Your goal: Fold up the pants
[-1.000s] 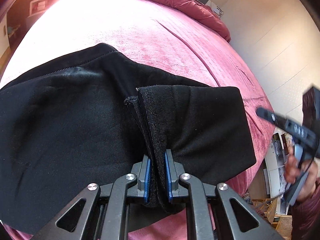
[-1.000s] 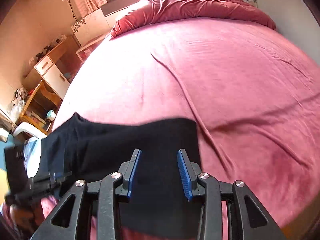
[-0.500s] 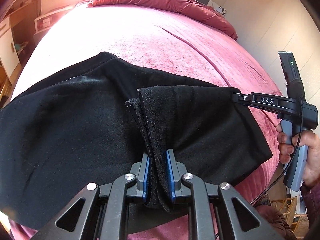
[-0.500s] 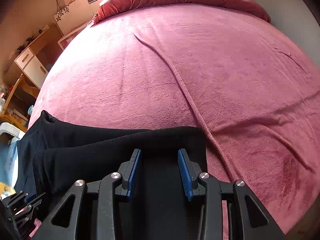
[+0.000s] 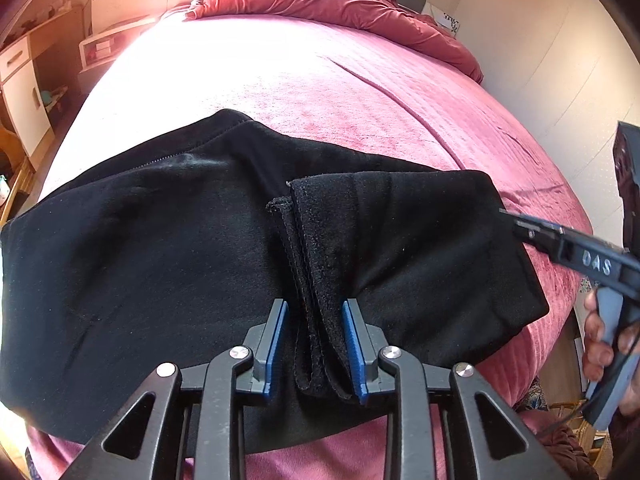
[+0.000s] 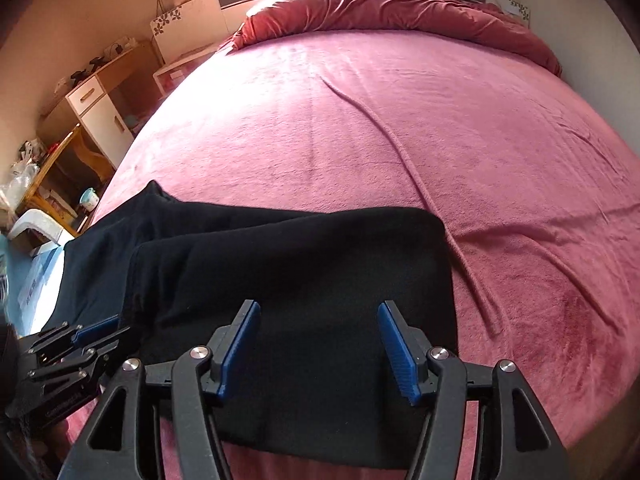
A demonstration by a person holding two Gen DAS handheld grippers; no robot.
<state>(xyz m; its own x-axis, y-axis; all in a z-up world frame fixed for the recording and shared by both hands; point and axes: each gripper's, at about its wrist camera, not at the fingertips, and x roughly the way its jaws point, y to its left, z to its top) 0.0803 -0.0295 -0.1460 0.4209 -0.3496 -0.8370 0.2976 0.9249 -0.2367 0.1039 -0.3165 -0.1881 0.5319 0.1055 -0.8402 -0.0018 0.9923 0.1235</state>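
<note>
Black pants lie folded on the pink bed, near its front edge, directly beneath both claws.

Left claw: jaws have just been opening. The bunched hem edges of the pants stand between the blue pads; a gap shows on the left side, and on the right the cloth lies just beside the pad without being pressed. No grip is in effect. The folded leg section spreads away to the right of this claw, the wider body of the garment to its left.

Right claw: jaws have just been opening and stand well apart above the flat folded cloth, with nothing between the pads. The right edge of the pants lies just right of this claw; bare bed extends ahead and to the right.

A hand grips the right claw's handle at the far right of the left wrist view. A crumpled red duvet sits at the far end of the bed, well ahead of both claws.
</note>
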